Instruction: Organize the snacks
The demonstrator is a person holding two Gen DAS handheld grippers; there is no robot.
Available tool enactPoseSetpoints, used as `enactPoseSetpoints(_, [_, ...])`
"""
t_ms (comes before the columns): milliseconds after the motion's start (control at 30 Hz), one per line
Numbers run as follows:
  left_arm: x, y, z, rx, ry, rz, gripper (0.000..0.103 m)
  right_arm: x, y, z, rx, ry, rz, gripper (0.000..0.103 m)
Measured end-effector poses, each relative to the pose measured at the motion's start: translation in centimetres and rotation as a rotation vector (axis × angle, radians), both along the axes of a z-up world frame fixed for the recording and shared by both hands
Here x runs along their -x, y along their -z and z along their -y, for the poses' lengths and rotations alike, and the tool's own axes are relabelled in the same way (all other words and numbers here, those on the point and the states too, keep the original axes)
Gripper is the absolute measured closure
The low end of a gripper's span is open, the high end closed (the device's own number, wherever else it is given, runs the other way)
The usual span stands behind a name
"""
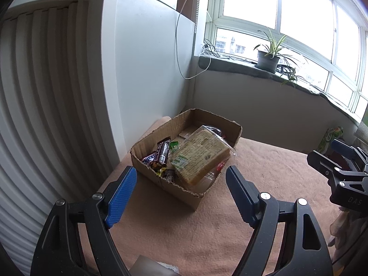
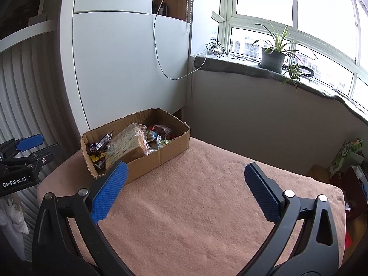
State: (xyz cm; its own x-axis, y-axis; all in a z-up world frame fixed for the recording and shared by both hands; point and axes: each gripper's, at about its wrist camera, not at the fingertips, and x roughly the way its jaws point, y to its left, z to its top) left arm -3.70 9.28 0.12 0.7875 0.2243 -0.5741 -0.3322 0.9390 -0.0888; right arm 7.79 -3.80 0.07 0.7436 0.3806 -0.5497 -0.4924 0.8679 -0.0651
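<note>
Table (image 2: 207,207) w/ peach towel cover, set in a corner: white panel wall on one side, window sill w/ potted plant (image 2: 273,58) behind. Cardboard box (image 1: 195,197) sits at the far left corner of the table, open top. Inside: bread loaf (image 1: 197,158) in clear bag, lying tilted across the middle; choc bars (image 1: 158,155) packed at the end nearer the wall; small wrapped candies (image 2: 158,139) at the other end, partly hidden by the loaf. My left gripper (image 1: 180,191) is above the table just short of the box, jaws wide apart, nothing betw. them. My right gripper (image 2: 184,184) is over bare towel, to the right of the box and well apart from it, jaws also wide apart, holding nothing. Green carton (image 2: 345,156) stands off the table's right edge.
</note>
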Motion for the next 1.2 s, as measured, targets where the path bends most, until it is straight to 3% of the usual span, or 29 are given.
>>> enactPoseSetpoints(1200, [0.15, 0.28, 0.37, -0.013, 0.002, -0.003, 0.023, 0.09, 0.98, 0.47, 0.006, 0.005, -0.026, 0.000])
